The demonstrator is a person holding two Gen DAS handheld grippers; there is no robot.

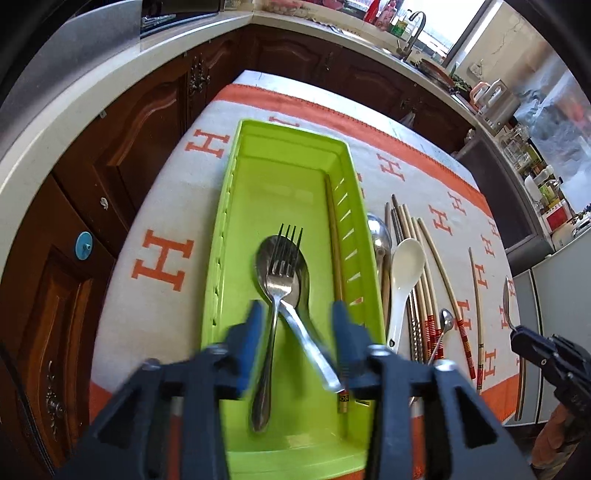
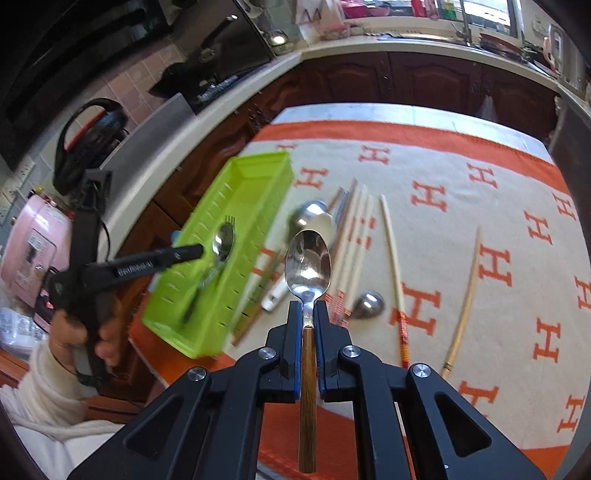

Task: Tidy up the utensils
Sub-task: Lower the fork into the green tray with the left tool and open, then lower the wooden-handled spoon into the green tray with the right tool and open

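Cream cloth (image 2: 461,236) with orange H letters and orange border covers the worktop. Dark wooden cabinet doors (image 1: 122,155) run from 9 to 1 o'clock, under a pale counter edge (image 1: 74,99). Faucet (image 1: 413,33) at 1 o'clock by a bright window (image 1: 454,26). Pink appliance (image 2: 33,251) at 9 o'clock in the right wrist view. Blue round sticker (image 1: 83,246) on one door.

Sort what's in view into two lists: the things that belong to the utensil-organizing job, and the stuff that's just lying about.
Job: green tray; fork and metal spoon in it; wood-handled spoon in right gripper; left gripper; white spoon; chopsticks.

Lying about: faucet; pink appliance; patterned cloth.
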